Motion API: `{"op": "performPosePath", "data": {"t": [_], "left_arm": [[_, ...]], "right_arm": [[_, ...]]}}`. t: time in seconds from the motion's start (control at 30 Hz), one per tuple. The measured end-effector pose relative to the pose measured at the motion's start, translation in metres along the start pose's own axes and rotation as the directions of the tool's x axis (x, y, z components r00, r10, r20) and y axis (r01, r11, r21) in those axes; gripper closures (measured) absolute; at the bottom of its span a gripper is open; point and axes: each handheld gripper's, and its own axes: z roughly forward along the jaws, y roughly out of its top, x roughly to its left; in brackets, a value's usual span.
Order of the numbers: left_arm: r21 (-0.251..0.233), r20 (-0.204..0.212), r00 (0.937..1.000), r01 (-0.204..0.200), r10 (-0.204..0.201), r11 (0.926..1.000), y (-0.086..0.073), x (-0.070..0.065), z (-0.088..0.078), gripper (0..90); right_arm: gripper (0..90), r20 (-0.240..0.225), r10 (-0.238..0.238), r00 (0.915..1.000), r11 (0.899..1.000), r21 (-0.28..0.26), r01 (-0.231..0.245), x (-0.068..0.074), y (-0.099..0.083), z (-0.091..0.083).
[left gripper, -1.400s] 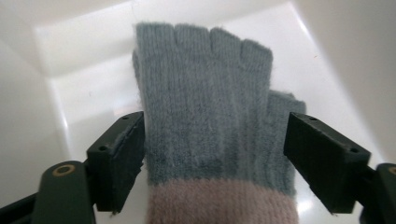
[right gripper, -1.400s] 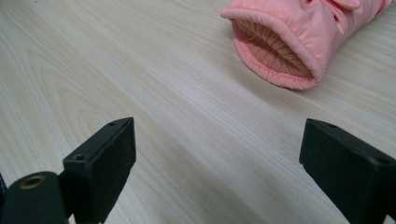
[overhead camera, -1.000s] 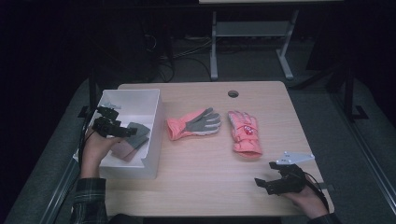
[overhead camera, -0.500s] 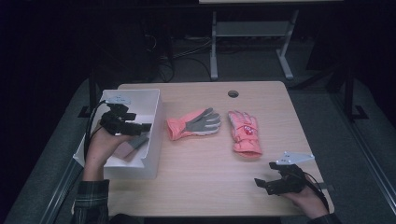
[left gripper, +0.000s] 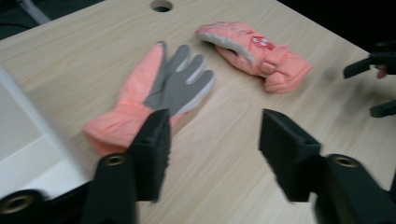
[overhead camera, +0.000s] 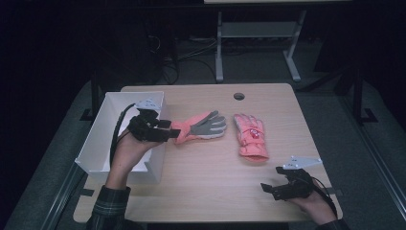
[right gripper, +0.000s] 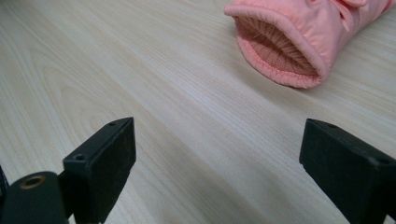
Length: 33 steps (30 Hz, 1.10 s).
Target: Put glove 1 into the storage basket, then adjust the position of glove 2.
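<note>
**Spotter:** Dark room all round you, black floor, a metal frame and loose cables beyond the far edge; your work sits on the pale wooden table (overhead camera: 210,182) with the round cable hole (overhead camera: 239,96) near its far side.

**Operator:** Where's my left gripper?

**Spotter:** Your left gripper (overhead camera: 165,130) hangs over the right wall of the white box (overhead camera: 103,139), pointing along the table at the cuff of the palm-up glove (overhead camera: 198,127). Your forearm comes up across the box's near corner.

**Operator:** Holding anything?

**Spotter:** No. Your jaws have just been closing, yet they stand partly apart with bare wood between them. In the left gripper view the palm-up glove (left gripper: 154,95) lies just past your left jaw, its cuff partly behind that jaw, untouched as far as I can tell.

**Operator:** How does that glove lie?

**Spotter:** Flat on the table, grey palm up, orange cuff just beside the box wall, fingers pointing at the second glove (overhead camera: 251,136). That one lies back up, near the first but apart from it, fingers toward the far edge and cuff toward you.

**Operator:** And my right side?

**Spotter:** Your right gripper (overhead camera: 268,188) rests low at the near right part of the table, jaws spread wide and empty, aimed left. In the right gripper view you look across bare wood at the second glove (right gripper: 299,42), its open cuff facing you, well clear of both jaws.
</note>
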Motion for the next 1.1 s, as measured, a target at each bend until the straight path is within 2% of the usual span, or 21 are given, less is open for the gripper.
{"op": "performPosePath", "data": {"t": [0.2,0.3,0.33,0.4,0.47,0.57,0.73,0.93,1.1], "left_arm": [[0.039,0.006,0.9989,-0.046,0.046,0.9982,0.007,-0.015,0.023,67.8],[0.062,0.014,0.9982,-0.058,0.058,0.9963,0.01,-0.023,0.038,86.5],[0.065,0.014,0.9982,-0.059,0.058,0.9961,0.01,-0.025,0.042,89.6],[0.095,0.005,0.9974,-0.072,0.072,0.9928,0.012,-0.03,0.054,89.7],[0.097,0.011,0.9976,-0.069,0.069,0.9928,0.014,-0.033,0.062,89.7],[0.108,-0.01,0.9962,-0.085,0.087,0.9905,0.016,-0.036,0.073,89.6],[0.126,-0.014,0.9963,-0.083,0.085,0.9886,0.018,-0.036,0.097,89.6],[0.143,-0.064,0.9942,-0.076,0.086,0.9869,0.018,-0.022,0.118,89.7],[0.146,-0.11,0.9922,-0.042,0.058,0.9884,0.016,-0.005,0.141,89.7]], "right_arm": [[10.3,-0.001,0.0,1.0,1.0,0.001,0.0,0.0,-0.001,-0.001],[10.3,-0.002,-0.008,1.0,1.0,-0.002,0.008,0.001,0.0,0.0],[10.3,-0.001,-0.006,1.0,1.0,0.0,0.006,0.001,0.0,0.0],[10.3,-0.001,-0.006,1.0,1.0,0.002,0.006,0.002,-0.001,0.0],[10.3,-0.001,-0.004,1.0,1.0,0.002,0.004,0.001,-0.001,-0.001],[10.4,-0.001,-0.007,1.0,1.0,0.001,0.007,0.001,-0.001,0.0],[11.6,-0.002,-0.007,1.0,1.0,0.009,0.007,0.002,-0.001,0.0],[11.6,-0.006,-0.018,0.9998,1.0,0.008,0.018,0.004,-0.001,0.001],[11.6,-0.006,-0.017,0.9998,1.0,0.01,0.017,0.003,-0.001,0.002]]}}
